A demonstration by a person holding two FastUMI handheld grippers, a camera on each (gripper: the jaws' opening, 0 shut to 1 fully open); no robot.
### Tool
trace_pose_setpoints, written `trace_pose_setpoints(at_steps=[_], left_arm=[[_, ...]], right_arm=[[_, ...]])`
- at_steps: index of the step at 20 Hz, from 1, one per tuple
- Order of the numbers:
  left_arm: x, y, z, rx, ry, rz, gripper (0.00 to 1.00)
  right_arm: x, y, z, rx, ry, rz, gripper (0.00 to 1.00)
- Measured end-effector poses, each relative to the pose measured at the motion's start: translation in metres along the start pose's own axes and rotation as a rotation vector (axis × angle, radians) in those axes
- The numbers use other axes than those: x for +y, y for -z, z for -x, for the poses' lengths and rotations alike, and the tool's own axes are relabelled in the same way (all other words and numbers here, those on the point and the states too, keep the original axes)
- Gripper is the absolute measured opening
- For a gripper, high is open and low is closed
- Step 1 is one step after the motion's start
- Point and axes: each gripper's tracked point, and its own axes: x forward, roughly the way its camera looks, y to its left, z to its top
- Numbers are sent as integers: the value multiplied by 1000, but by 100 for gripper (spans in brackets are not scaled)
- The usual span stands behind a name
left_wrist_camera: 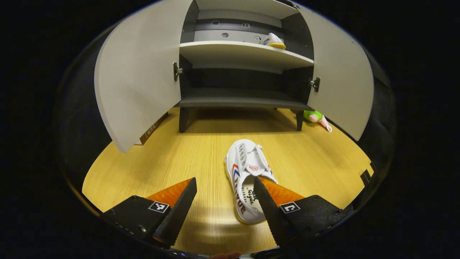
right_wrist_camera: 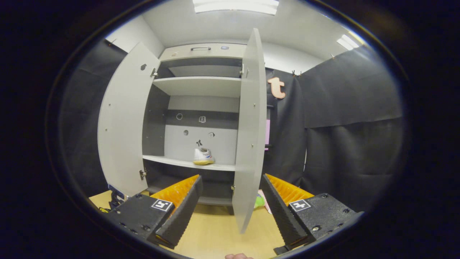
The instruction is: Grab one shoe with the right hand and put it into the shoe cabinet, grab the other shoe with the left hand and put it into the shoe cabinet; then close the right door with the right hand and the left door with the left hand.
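Observation:
A white shoe with red and blue stripes lies on the wooden floor in the left gripper view, toe toward the cabinet. My left gripper is open just above and behind it, its right finger over the shoe's heel opening. The other white shoe stands on the cabinet's middle shelf at the right, and the right gripper view shows that shoe too. Both cabinet doors hang open: left door, right door. My right gripper is open and empty, with the right door's edge between its fingers' line of sight.
A green and pink toy lies on the floor by the cabinet's right leg. A brown strip sits under the left door. Black cloth walls close in both sides, and wooden floor spreads in front of the cabinet.

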Motion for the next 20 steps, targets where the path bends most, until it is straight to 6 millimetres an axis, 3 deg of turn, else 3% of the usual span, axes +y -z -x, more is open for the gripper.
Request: trace_pose_setpoints(at_steps=[5,12,15,16,18,19,20], left_arm=[[5,13,-24,63,-18,-15,96],[7,3,-67,56,-21,-43,98],[3,-1,-72,34,-16,-50,93],[-2,-2,-75,29,-8,-46,86],[-8,1,-77,36,0,-49,60],[-11,0,-78,27,-4,-43,31],[-9,-1,-80,28,-15,-44,9]], right_arm=[[3,10,-12,25,-5,-8,100],[4,18,-25,47,0,1,100],[4,22,-27,57,4,8,100],[4,24,-28,62,3,10,100],[6,26,-30,67,-2,12,100],[7,27,-30,70,-2,15,100],[6,28,-29,72,-3,18,100]])
